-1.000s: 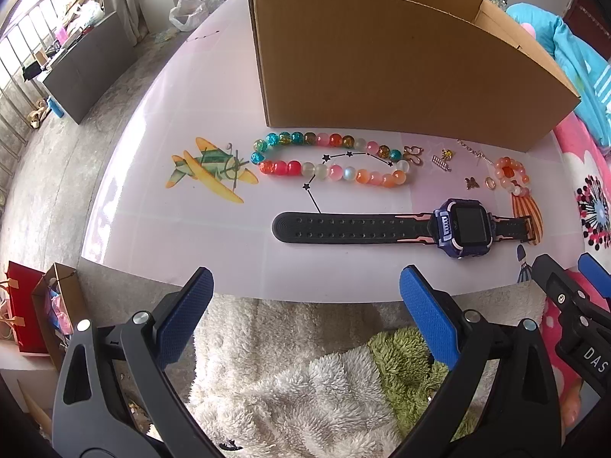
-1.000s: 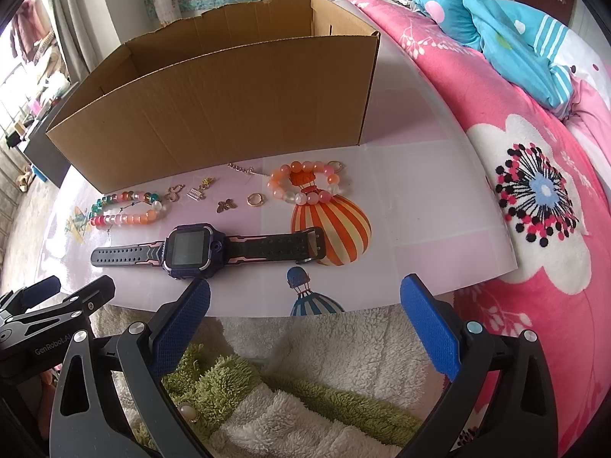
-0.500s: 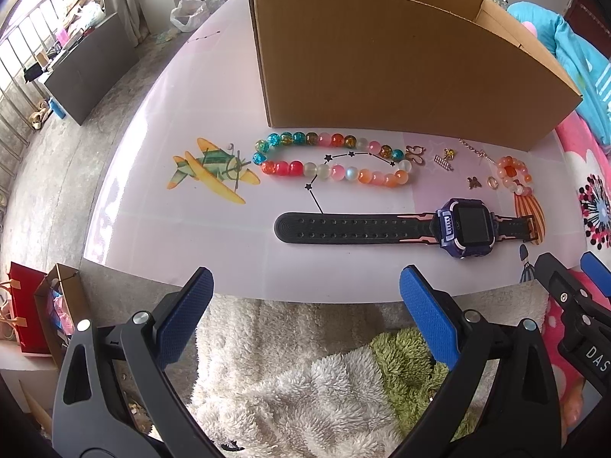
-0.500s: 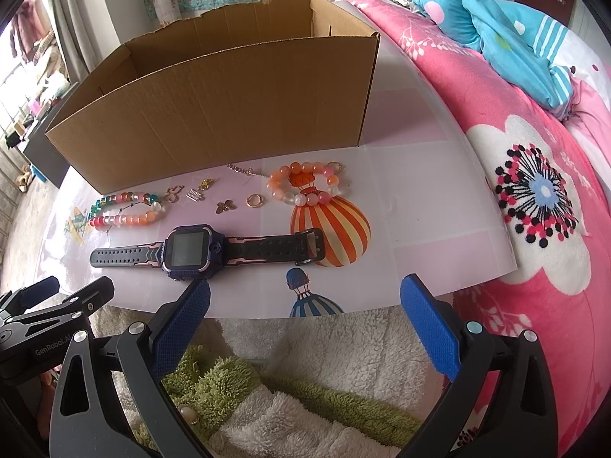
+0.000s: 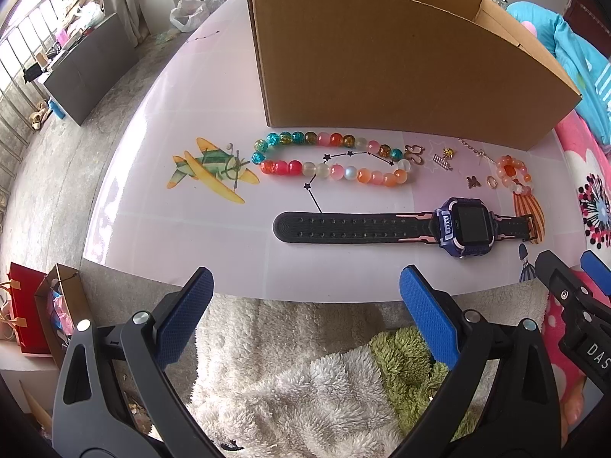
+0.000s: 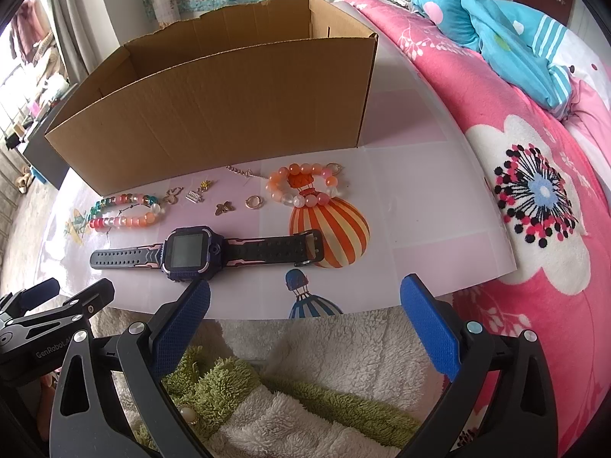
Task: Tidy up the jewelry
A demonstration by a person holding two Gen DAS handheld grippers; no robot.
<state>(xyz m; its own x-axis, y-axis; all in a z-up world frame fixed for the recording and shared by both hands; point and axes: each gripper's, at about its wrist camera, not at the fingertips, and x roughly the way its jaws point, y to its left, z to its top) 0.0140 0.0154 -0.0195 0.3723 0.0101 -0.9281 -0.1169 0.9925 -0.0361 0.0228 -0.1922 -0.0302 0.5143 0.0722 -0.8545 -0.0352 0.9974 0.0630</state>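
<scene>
A glossy pink worktop (image 5: 160,160) printed with a plane and balloons stands beside a bed with a pink flowered cover (image 6: 534,175); a fluffy white and green fabric lies below the near edge.

The left gripper (image 5: 305,301) hangs off that near edge with its blue-padded fingers (image 5: 185,311) wide apart and nothing between them. The right gripper (image 6: 305,301) sits the same way, fingers (image 6: 429,324) spread and empty, its left pad just short of the smartwatch (image 6: 187,253). Both look poised for a first pick, so I judge the sorting has not begun.

Nearest the fingers, the smartwatch lies flat with its strap stretched along the edge, an easy first grab across the band. Behind it, the long multicoloured bead strand (image 5: 328,158) lies doubled into a loop on the left, and a small orange bead bracelet (image 6: 301,185) rests on the right, at the top of the striped balloon print. Between them are scattered small pieces: a butterfly charm (image 6: 224,208), a ring (image 6: 253,201), a short chain (image 6: 240,171) and other bits too small to identify. They sit well apart, likely so each can be pinched singly.

Farthest back, an open cardboard box (image 6: 214,103) stands with its wall just behind the row, presumably the destination. Its inside is mostly hidden.
</scene>
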